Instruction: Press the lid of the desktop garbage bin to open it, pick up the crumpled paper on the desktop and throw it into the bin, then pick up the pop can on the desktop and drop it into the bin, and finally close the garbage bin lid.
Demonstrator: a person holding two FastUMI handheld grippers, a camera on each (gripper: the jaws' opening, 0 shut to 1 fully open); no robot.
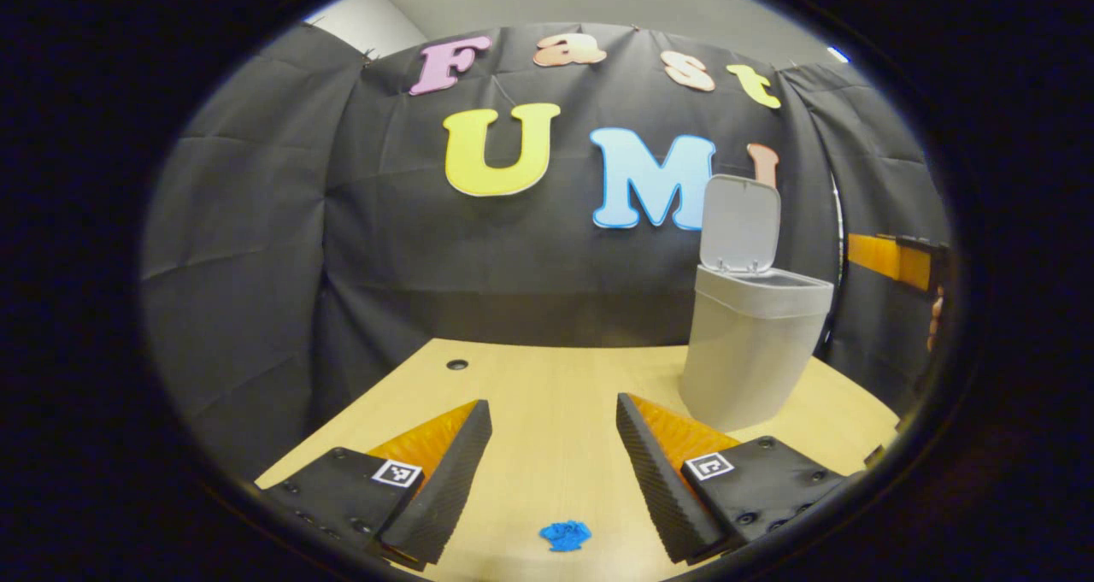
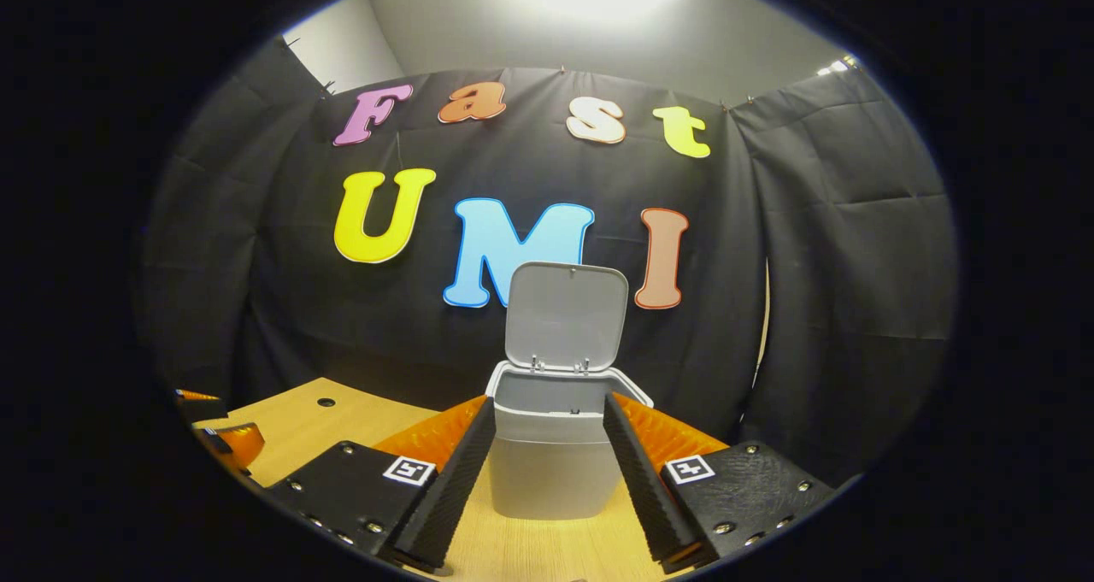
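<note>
Two claws (image 1: 554,411) (image 2: 549,411) open; one bin (image 2: 551,445), lid (image 2: 566,315) up.

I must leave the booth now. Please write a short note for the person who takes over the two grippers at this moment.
Left gripper: open, empty, above the table, blue crumpled paper lying between its fingers.
Right gripper: open, empty, facing the bin.
Bin lid stands upright: opening is done.
Left: grasp the paper, drop it in, then the can, whose place I cannot tell, then close the lid.
</note>
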